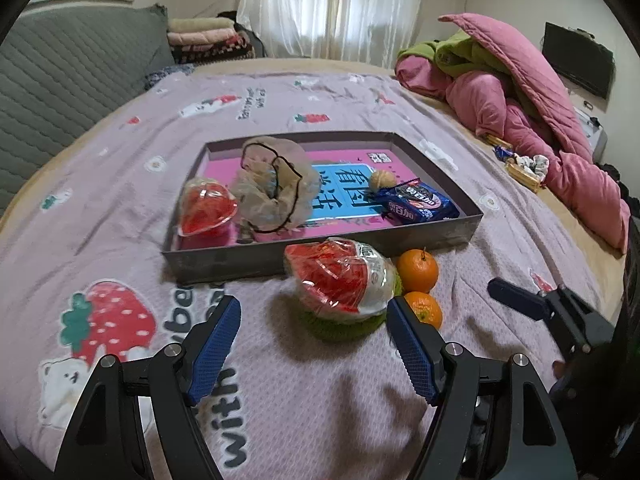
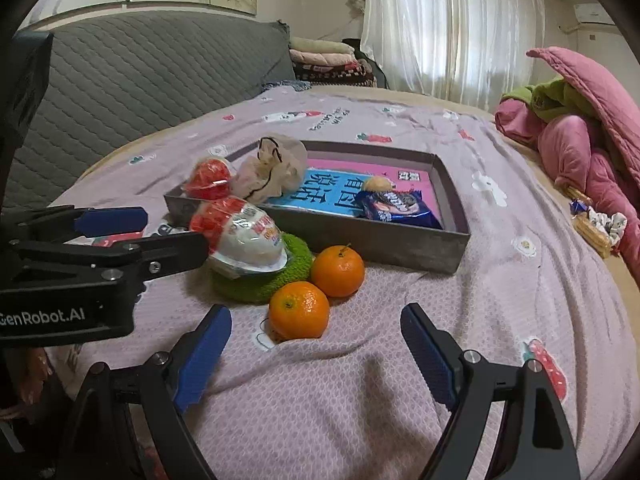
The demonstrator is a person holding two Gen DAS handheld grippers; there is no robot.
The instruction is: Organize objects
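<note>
A grey tray (image 1: 436, 236) (image 2: 400, 250) lies on the bed. It holds a pink book, a mesh pouch (image 1: 272, 188) (image 2: 272, 172), a red egg toy (image 1: 206, 208) (image 2: 208, 178), a walnut (image 1: 382, 180) (image 2: 378, 183) and a blue cookie pack (image 1: 420, 202) (image 2: 396, 206). In front of the tray a second red-and-white egg toy (image 1: 340, 276) (image 2: 240, 236) rests on a green knitted ring (image 1: 340, 326) (image 2: 260, 280), beside two oranges (image 1: 418, 266) (image 2: 298, 310). My left gripper (image 1: 314, 320) (image 2: 168, 228) is open, just short of the egg toy. My right gripper (image 2: 316, 328) is open, just short of the near orange.
The bed has a lilac strawberry-print sheet (image 1: 320, 400) (image 2: 360, 380). A pile of pink and green quilts (image 1: 520, 88) (image 2: 580, 128) lies at the right, with small snack packs (image 1: 520, 168) (image 2: 596, 228) beside it. A grey padded headboard (image 1: 72, 80) (image 2: 140, 76) stands at the left.
</note>
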